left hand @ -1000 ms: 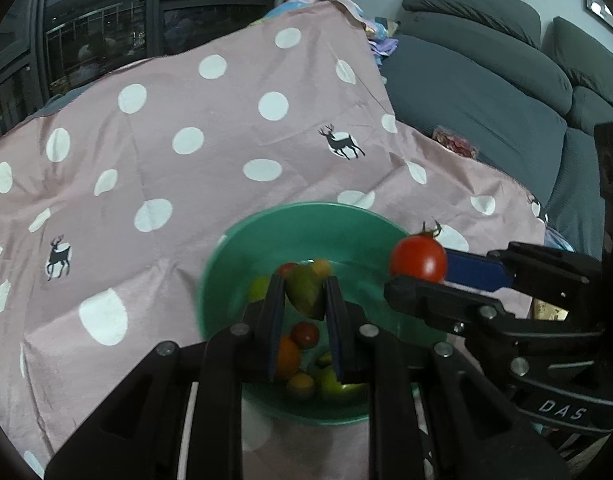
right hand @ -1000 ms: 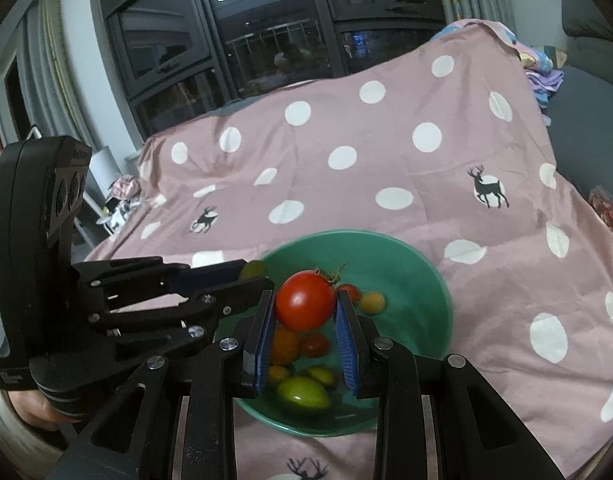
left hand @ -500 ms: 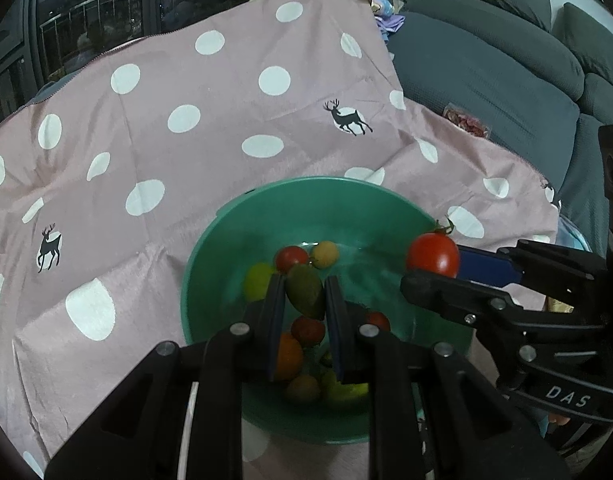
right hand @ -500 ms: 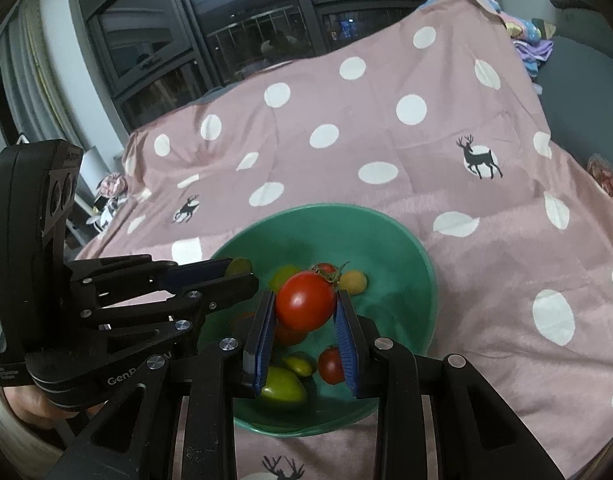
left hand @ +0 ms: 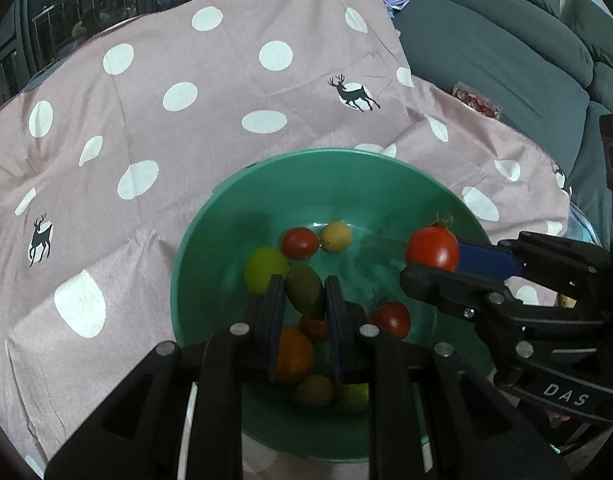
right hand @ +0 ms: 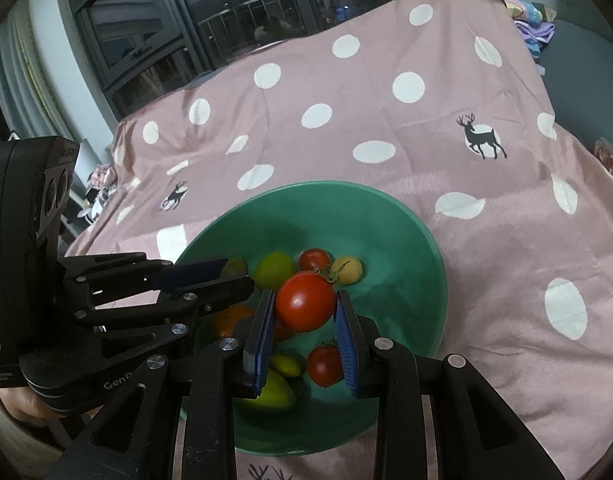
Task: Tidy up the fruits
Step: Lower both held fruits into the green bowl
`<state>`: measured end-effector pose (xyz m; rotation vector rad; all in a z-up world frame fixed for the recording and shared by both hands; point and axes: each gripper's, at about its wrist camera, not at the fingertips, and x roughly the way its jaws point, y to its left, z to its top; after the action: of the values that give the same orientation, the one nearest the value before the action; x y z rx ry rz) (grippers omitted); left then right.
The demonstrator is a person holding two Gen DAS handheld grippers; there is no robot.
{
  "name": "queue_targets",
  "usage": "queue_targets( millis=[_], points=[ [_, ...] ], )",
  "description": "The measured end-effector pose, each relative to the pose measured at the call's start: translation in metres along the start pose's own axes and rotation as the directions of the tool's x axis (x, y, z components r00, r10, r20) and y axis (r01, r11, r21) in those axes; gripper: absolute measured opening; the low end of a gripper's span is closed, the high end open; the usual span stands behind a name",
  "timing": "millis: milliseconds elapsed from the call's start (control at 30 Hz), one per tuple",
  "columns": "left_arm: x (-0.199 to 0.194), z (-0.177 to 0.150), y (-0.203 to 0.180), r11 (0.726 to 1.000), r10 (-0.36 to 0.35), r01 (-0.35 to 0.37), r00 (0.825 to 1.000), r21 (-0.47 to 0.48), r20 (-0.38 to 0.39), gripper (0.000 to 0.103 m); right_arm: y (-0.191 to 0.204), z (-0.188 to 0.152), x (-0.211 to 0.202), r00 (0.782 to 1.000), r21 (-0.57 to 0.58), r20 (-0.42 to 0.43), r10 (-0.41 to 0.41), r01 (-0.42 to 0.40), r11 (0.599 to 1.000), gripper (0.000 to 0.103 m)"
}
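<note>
On my left side, the left gripper (left hand: 304, 300) is clamped on an olive-green oval fruit (left hand: 305, 291) and hangs over the near-left part of the green bowl (left hand: 210, 240), above the orange fruit (left hand: 292, 354) and a yellow-green one (left hand: 264, 268). To the right, my right gripper (right hand: 304, 316) is clamped on a red tomato (right hand: 305, 301) with its stem on top, poised over the bowl's middle, above a smaller red tomato (right hand: 324, 364). I judge both fruits are about to be dropped in. I should go low, just above the pile, then part the jaws gently, one side at a time, so nothing bounces out onto the polka-dot cloth (right hand: 386, 100).
</note>
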<state>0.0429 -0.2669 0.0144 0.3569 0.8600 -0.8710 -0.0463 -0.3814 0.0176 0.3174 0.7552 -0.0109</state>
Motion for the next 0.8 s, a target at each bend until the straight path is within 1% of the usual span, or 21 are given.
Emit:
queue_targets(
  millis=[333,800],
  points=[
    [0.010,-0.002,0.003,1.000,0.004,-0.004,0.999,0.002,-0.039,0.020,0.002,0.001,0.008,1.000,-0.003,-0.023,-0.014,0.014,1.000,0.031],
    [0.017,-0.005,0.004,1.000,0.010,-0.010,0.998,0.004,-0.067,0.020,0.002,-0.001,0.013,0.998,-0.007,-0.048,-0.036,0.035,0.999,0.031]
  ],
)
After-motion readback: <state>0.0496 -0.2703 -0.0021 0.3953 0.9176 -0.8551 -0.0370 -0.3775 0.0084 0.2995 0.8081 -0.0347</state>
